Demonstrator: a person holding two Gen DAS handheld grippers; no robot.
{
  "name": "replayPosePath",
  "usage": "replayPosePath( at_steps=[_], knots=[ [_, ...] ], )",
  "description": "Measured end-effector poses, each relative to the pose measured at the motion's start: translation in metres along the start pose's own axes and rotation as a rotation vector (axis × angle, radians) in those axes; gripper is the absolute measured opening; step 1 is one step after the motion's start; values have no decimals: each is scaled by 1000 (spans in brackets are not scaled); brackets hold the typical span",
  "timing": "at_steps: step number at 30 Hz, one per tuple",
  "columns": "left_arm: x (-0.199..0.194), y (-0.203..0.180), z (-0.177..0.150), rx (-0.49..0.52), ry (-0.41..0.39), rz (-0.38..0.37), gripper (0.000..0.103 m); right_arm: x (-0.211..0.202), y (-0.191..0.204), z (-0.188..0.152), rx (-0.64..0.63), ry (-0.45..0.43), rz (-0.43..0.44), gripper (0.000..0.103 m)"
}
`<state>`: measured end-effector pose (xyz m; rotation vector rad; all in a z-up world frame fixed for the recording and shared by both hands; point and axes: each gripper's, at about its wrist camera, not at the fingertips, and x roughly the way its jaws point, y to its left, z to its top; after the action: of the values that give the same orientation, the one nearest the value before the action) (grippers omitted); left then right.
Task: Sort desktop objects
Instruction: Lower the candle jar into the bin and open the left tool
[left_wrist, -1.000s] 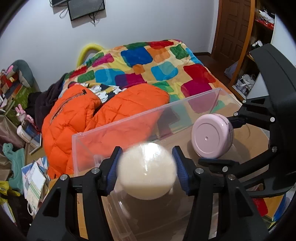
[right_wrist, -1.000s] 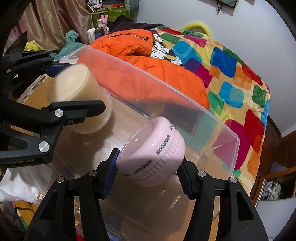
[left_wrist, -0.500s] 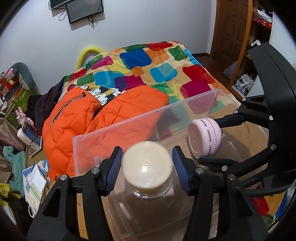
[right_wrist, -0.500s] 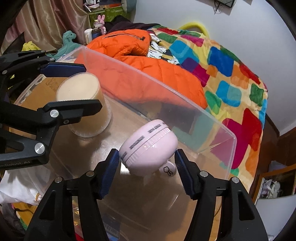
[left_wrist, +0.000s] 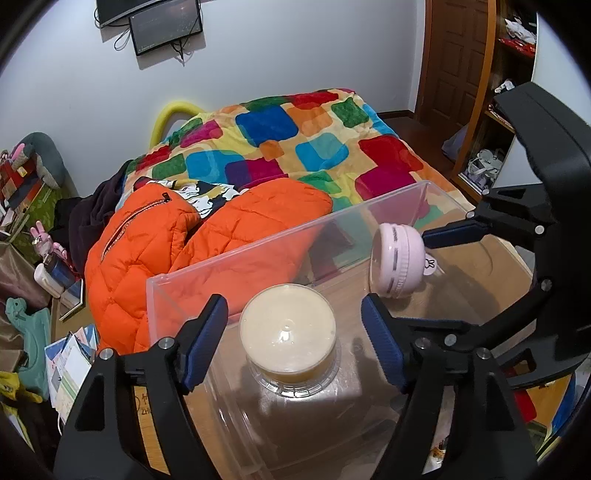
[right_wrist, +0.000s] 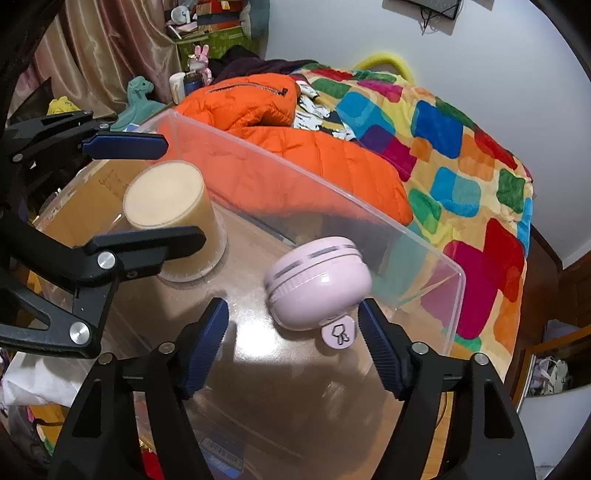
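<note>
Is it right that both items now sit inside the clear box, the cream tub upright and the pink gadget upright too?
Not fully. The cream tub stands upright in the clear box, but the pink gadget lies tilted on its side, as the right wrist view shows.

You cannot see the bottom of the cream tub (left_wrist: 287, 334) from the left view; its lid hides it. In the right view, a black finger (right_wrist: 147, 242) of the left gripper covers the near side of that tub. The pink round gadget (right_wrist: 317, 282) looks smeared and blurry there, so you cannot read the marks on its side. The near wall of the clear box (right_wrist: 424, 254) runs off the bottom of both pictures. The screen (left_wrist: 166, 24) on the far wall is cut off at the top.
</note>
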<state>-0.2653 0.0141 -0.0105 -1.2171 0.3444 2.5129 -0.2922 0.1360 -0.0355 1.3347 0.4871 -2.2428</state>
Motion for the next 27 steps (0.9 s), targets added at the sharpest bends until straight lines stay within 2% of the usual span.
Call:
replayPosePath(
  at_steps=[4,10,27],
  knots=[
    [-1,-3,-1,14,0,17,79,0,-1,0,5,-1,-1,73],
    [-5,-6,0,18,19,28,79,-3,-3,-1,35,15,3,73],
    [-54,-20,-7,66,-50,79,87,-53,20,-16,-14,-38,-46,74]
  ],
)
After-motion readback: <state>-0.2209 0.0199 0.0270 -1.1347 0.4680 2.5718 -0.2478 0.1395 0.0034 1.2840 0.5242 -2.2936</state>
